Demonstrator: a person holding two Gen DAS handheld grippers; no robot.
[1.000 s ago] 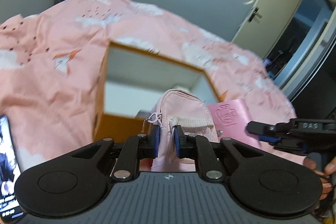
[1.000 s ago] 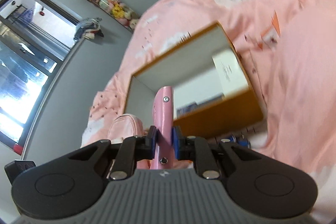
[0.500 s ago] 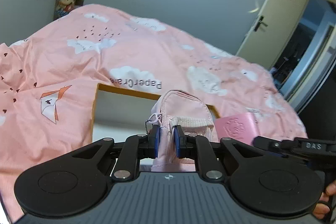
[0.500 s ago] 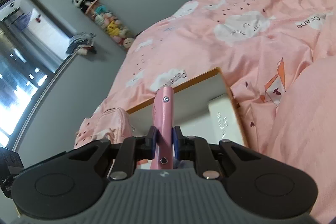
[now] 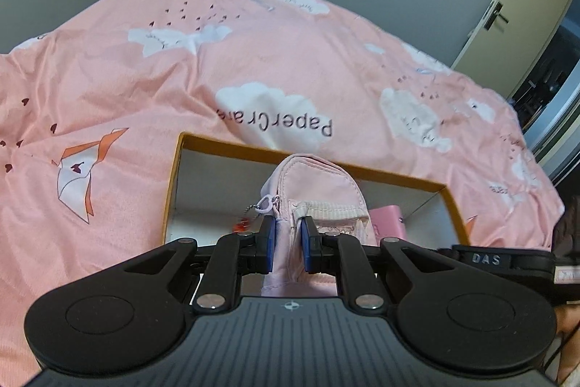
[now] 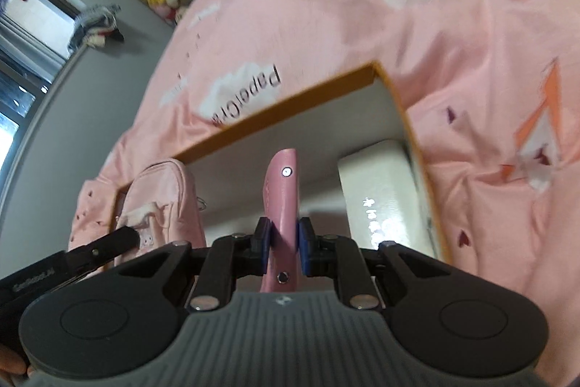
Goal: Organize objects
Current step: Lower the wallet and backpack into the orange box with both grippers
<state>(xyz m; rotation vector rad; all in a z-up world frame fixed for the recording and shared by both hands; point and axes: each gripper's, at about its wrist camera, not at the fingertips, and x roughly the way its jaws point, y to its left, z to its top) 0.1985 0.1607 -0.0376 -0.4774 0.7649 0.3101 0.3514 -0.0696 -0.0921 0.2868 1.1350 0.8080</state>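
Pink cloud-print bed [image 5: 290,60] in grey-walled room, door at 2 o'clock. We hold pouch [image 5: 311,191] in left claw [image 5: 287,243], wallet [image 6: 282,202] in right claw [image 6: 283,243], both clamped over the open orange-rimmed box [image 5: 174,176]; white case [image 6: 380,191] inside at 3 o'clock.

Pink wallet [image 6: 282,202] over orange box [image 6: 290,97]

The words "PaperCrane" are being shown upside down in dark letters on a white cloud of the pink bedcover [image 5: 275,124], just beyond the far rim of the orange-edged box [image 5: 398,175]. The letters "DAS" are being displayed in white on the black body of the right gripper [image 5: 487,259]. A line of small characters on the white case [image 6: 377,223] is being rendered too blurred to be read.
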